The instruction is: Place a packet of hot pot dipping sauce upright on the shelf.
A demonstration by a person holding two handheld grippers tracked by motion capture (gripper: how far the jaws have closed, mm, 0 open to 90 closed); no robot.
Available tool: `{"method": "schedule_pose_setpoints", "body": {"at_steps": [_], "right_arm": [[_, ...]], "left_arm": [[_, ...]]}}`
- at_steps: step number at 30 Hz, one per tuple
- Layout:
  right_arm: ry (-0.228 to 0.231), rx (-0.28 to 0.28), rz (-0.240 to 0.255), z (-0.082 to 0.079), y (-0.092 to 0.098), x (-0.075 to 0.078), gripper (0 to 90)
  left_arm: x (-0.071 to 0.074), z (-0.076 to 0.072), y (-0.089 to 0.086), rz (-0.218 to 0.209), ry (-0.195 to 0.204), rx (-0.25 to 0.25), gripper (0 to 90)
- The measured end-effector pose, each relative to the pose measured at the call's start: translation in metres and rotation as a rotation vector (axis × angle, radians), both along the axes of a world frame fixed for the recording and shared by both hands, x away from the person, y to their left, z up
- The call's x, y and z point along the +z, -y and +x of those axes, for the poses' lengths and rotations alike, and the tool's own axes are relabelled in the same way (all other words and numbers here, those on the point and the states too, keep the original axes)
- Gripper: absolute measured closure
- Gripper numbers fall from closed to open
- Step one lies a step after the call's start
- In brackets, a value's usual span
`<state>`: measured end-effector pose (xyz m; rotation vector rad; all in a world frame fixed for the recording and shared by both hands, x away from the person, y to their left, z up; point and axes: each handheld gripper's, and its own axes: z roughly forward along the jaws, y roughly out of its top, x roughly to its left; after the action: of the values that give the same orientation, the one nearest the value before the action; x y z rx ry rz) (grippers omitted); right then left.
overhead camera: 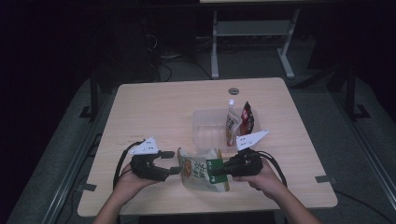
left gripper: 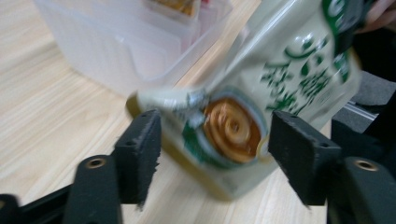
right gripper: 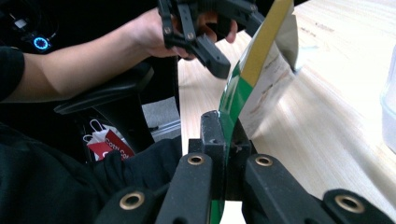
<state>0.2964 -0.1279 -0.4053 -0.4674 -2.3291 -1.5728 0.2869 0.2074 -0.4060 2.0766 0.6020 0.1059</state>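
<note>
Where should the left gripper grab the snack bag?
Probably the bag's free flat end, coming from the side opposite the right gripper, which already pinches the other edge. That end sits between the left gripper's open jaws, thin enough to pinch.

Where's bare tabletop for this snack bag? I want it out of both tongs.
Free: the far-left table stretch, left of the clear bin, and the right strip beyond it. Crowded: the near middle, where the left tongs, snack bag and right tongs meet.

The green-and-cream snack pouch hangs tilted above the table's near edge, printed face up.
</note>
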Motion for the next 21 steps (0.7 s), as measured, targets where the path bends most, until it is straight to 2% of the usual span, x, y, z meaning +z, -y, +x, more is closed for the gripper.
{"method": "schedule_pose_setpoints", "body": {"at_steps": [5,10,14,21], "right_arm": [[0.003,-0.012,0.028,0.0,0.004,0.006,90.0],[0.015,-0.024,0.053,0.0,0.008,0.012,90.0],[0.044,-0.041,0.078,0.0,0.015,0.022,90.0],[0.085,-0.07,0.093,0.003,0.025,0.037,90.0]], "left_arm": [[-0.005,0.0,0.0,0.02,-0.013,-0.005,25.0],[-0.008,-0.001,0.001,0.038,-0.024,-0.012,24.0],[-0.009,0.0,0.001,0.045,-0.022,-0.019,22.0],[-0.012,0.001,0.002,0.056,-0.036,-0.016,20.2]]}}
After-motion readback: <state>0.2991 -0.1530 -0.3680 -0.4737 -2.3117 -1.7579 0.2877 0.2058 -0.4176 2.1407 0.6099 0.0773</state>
